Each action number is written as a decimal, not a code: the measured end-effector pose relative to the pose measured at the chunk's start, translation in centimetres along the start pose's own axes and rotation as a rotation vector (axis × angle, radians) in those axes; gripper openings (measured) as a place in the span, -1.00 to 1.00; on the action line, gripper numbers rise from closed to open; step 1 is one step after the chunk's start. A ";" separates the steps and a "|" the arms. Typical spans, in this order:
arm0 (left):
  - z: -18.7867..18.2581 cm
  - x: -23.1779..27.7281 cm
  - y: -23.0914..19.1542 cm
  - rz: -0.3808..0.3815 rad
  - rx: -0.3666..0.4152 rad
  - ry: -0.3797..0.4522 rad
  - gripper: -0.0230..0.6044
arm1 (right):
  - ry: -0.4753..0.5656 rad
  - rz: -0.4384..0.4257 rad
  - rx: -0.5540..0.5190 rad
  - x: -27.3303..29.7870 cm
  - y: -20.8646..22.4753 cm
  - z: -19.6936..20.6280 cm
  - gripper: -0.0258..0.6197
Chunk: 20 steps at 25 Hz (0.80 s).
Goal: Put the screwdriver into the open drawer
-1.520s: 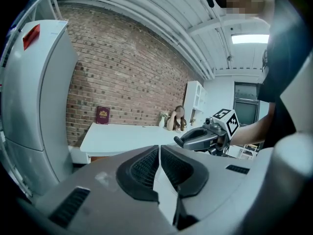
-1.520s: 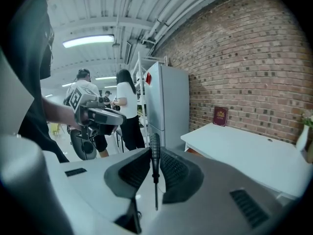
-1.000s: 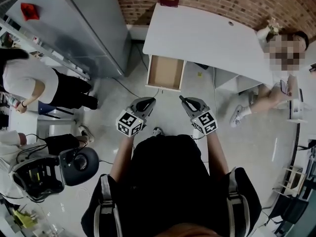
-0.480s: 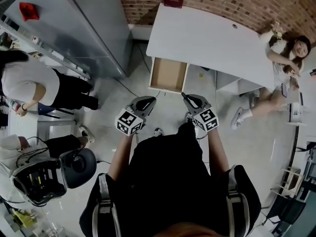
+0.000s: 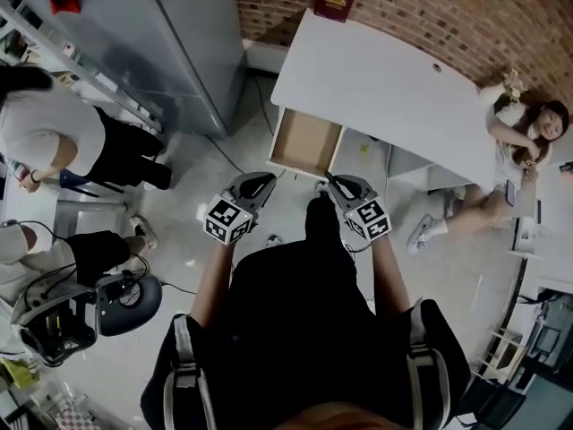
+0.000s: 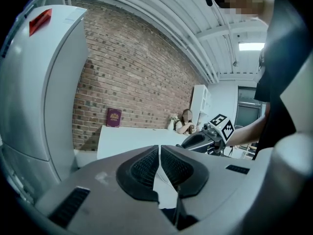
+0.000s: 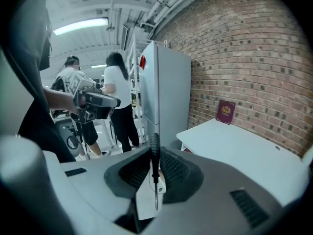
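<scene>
The open drawer (image 5: 304, 141) juts from the front of a white desk (image 5: 385, 70) and shows a bare brown bottom. Both grippers hover over the floor just short of it. My right gripper (image 5: 334, 181) is shut on a screwdriver (image 7: 154, 163) with a black handle; it stands upright between the pads, shaft pointing down. My left gripper (image 5: 266, 179) is shut with nothing between its pads (image 6: 145, 166). In the left gripper view the right gripper (image 6: 208, 137) shows ahead of the desk (image 6: 132, 136). The right gripper view shows the desk top (image 7: 244, 151).
A tall grey fridge (image 5: 152, 43) stands left of the desk. A red book (image 5: 334, 0) leans on the brick wall. A person (image 5: 515, 141) sits on the floor at the right, two people (image 5: 63, 141) are at the left, and an office chair (image 5: 125, 298) is behind.
I have walked toward the desk, so the drawer now lies closer to both grippers. Both grippers stay shut, and the screwdriver is still in the right one.
</scene>
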<state>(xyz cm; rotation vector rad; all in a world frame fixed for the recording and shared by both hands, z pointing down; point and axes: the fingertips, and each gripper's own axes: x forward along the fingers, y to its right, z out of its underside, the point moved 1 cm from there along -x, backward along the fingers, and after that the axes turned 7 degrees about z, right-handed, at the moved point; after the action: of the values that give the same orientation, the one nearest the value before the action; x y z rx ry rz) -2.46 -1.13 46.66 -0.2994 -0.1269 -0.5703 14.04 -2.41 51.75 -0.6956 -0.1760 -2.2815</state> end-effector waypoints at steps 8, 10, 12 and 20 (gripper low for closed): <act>0.0 -0.3 -3.0 -0.129 -0.059 0.036 -0.85 | -0.076 -0.124 -0.092 4.5 1.5 0.4 -0.55; 0.3 -0.5 -3.6 -0.160 -0.083 0.032 -0.85 | -0.093 -0.155 -0.105 5.5 1.7 0.6 -0.55; 0.6 -0.4 -3.9 -0.183 -0.099 0.027 -0.85 | -0.111 -0.184 -0.113 6.5 2.0 0.9 -0.55; 1.1 0.9 -5.3 -0.241 -0.142 0.006 -0.85 | -0.167 -0.274 -0.093 10.4 3.7 2.9 -0.55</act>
<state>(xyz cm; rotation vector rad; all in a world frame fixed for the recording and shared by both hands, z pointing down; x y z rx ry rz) -4.71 -5.50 49.19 -0.4235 -0.1174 -0.8216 11.70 -10.51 59.40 -0.9619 -0.2583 -2.5028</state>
